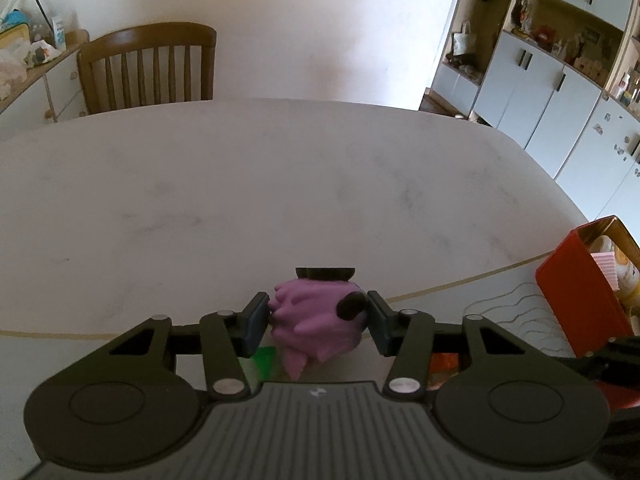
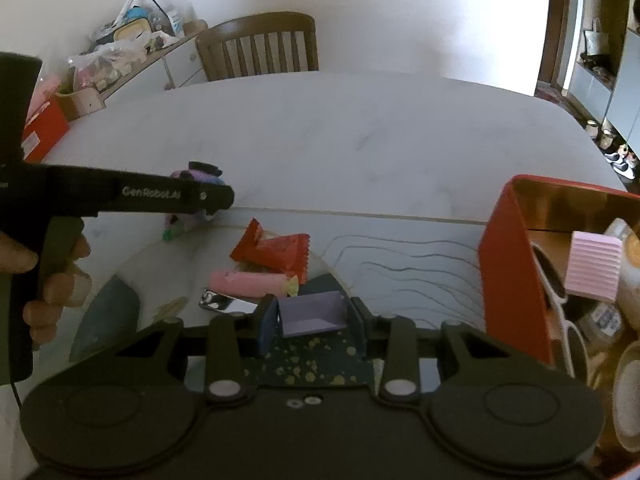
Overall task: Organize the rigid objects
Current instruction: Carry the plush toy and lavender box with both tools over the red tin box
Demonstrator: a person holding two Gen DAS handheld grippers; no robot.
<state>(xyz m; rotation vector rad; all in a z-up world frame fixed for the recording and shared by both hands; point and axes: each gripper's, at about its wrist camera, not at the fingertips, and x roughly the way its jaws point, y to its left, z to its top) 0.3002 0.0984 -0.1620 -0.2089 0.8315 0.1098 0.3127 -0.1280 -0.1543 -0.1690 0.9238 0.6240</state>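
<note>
My left gripper (image 1: 318, 320) is shut on a purple spiky toy figure (image 1: 316, 320) with a black hat and holds it above the table; the toy also shows in the right wrist view (image 2: 200, 176) behind the left gripper's black body. My right gripper (image 2: 312, 316) is shut on a small purple open box (image 2: 312, 314) and holds it over a dark round tray (image 2: 108, 308). On the tray lie red snack packets (image 2: 276, 254), a pink wrapped bar (image 2: 248, 282) and a shiny metal clip (image 2: 220, 302).
A red storage box (image 2: 508, 264) stands at the right, holding a pink ribbed item (image 2: 592, 270) and other things; it also shows in the left wrist view (image 1: 576, 292). A wooden chair (image 1: 148, 68) stands behind the white table (image 1: 280, 184). A cluttered sideboard (image 2: 120, 52) is at left.
</note>
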